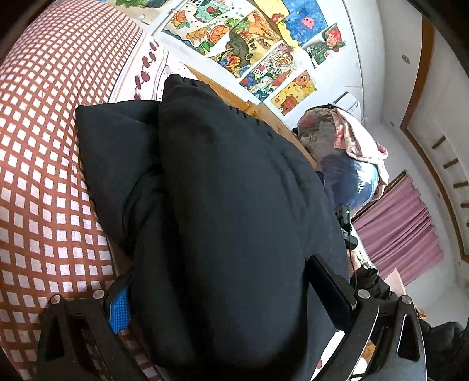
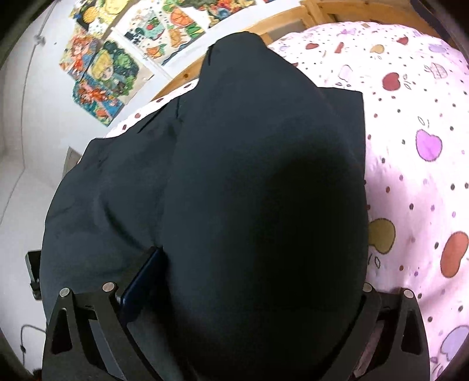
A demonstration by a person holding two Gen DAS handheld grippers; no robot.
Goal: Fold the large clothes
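Observation:
A large black garment [image 1: 234, 175] lies on the bed, its top layer folded over a lower layer that shows at the left [image 1: 117, 152]. The left gripper [image 1: 225, 293] has its fingers spread wide, and the thick black fold fills the gap between them. A blue pad [image 1: 120, 307] shows on its left finger. In the right wrist view the same garment [image 2: 249, 161] bulges between the wide-apart fingers of the right gripper [image 2: 255, 287]. Only its left finger [image 2: 143, 278] shows; cloth hides the right one.
A red-and-white checked sheet [image 1: 44, 146] and a white apple-print quilt [image 2: 410, 132] cover the bed. A wooden bed frame [image 2: 293, 26] runs under colourful posters [image 1: 249, 44]. Piled bedding [image 1: 337, 140], a pink curtain [image 1: 401, 222] and a small black device [image 1: 347, 228] lie right.

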